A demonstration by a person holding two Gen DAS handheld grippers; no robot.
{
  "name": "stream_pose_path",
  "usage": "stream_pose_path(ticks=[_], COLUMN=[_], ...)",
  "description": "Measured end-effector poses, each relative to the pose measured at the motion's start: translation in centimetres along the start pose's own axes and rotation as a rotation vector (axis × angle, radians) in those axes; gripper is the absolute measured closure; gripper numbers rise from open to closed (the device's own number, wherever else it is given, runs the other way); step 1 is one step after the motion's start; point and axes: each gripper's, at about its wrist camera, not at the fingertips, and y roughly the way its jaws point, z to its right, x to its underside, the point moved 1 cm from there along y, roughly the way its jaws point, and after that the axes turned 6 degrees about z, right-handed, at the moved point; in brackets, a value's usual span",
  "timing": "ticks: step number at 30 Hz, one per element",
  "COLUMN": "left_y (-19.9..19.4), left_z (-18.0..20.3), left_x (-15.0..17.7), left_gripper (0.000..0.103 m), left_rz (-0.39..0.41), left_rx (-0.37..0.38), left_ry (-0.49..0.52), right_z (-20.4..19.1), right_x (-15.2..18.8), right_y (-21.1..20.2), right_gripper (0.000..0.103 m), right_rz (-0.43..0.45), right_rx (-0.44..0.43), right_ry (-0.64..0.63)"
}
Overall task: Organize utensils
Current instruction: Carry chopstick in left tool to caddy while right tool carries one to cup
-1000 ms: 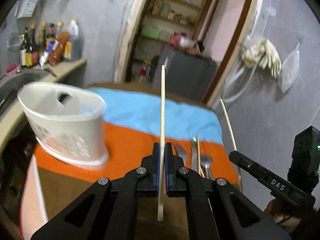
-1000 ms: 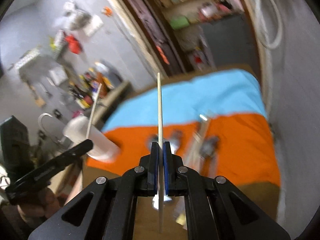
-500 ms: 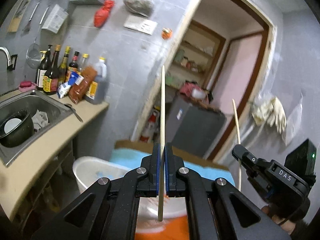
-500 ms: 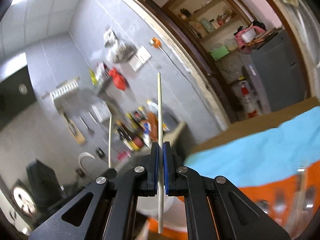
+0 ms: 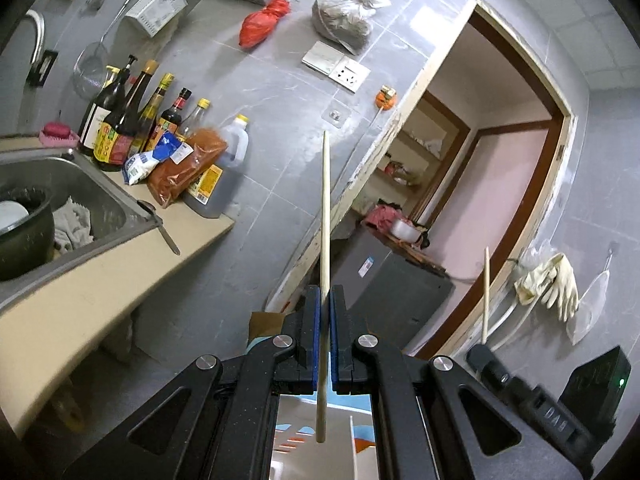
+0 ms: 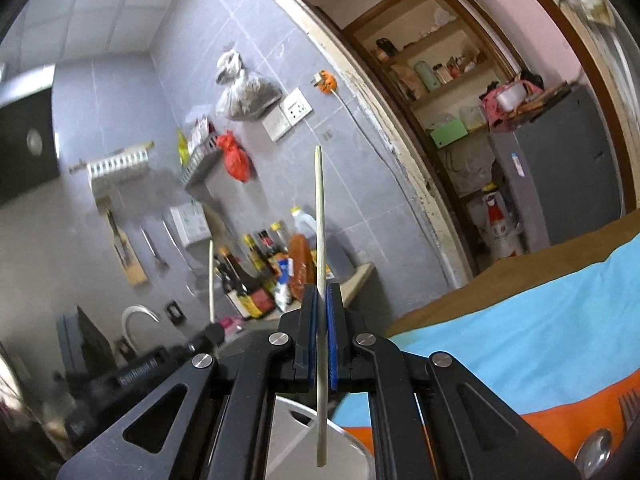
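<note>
**Each gripper clamps one chopstick above the white holder**

The left gripper (image 5: 325, 300) has its blue-padded black jaws pressed together on a pale, slender wooden chopstick (image 5: 325, 216). The stick stands nearly upright between the pads: its thin tip rises well above the jaws, and its blunt end hangs a short way below them. Directly under the jaws, behind that lower end, a white plastic utensil holder (image 5: 360, 456) with slotted walls shows through the gap in the gripper frame.

The right gripper (image 6: 320, 300) is likewise clamped on a second pale wooden chopstick (image 6: 319, 216), held upright in the same manner, tip above the jaws and butt end below. Beneath these jaws lies the rim of the same white holder (image 6: 344, 436), with an oval handle cut-out just left of the stick's lower end. To the lower right of the jaws, a metal spoon (image 6: 594, 454) and a metal fork (image 6: 630, 402) rest on the orange band of a cloth (image 6: 520, 344) striped blue, orange and brown that covers the table.

Each gripper shows in the other's view, off to the side with its stick pointing up: the right one lower right of the left jaws, the left one lower left of the right jaws.
</note>
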Motion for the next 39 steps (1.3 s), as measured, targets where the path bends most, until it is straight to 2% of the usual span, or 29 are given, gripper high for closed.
stream_pose_path(ticks=[8,18,25,39], left_y=[-1.9,-2.5,-2.4,-2.1], left_z=[1.4,2.9,3.1,2.7], left_x=[2.7,5.4,5.7,5.5], left_gripper=[0.101,0.101,0.101,0.101], left_rz=[0.071,0.125,0.133,0.136], left_rx=[0.014,0.023,0.005,-0.007], left_ry=[0.129,0.283,0.322,0.325], right_z=[-0.5,0.1,0.0,0.0], right_x=[2.5,3.4,3.5,3.6], right_y=[-0.7,-1.2,-1.3,-1.4], right_gripper=[0.100,0.100,0.100,0.100], right_rz=[-0.003,-0.019,-0.030,-0.028], right_rx=[-0.010,-0.035,-0.047,-0.058], right_ry=[-0.117,-0.156,-0.166,-0.150])
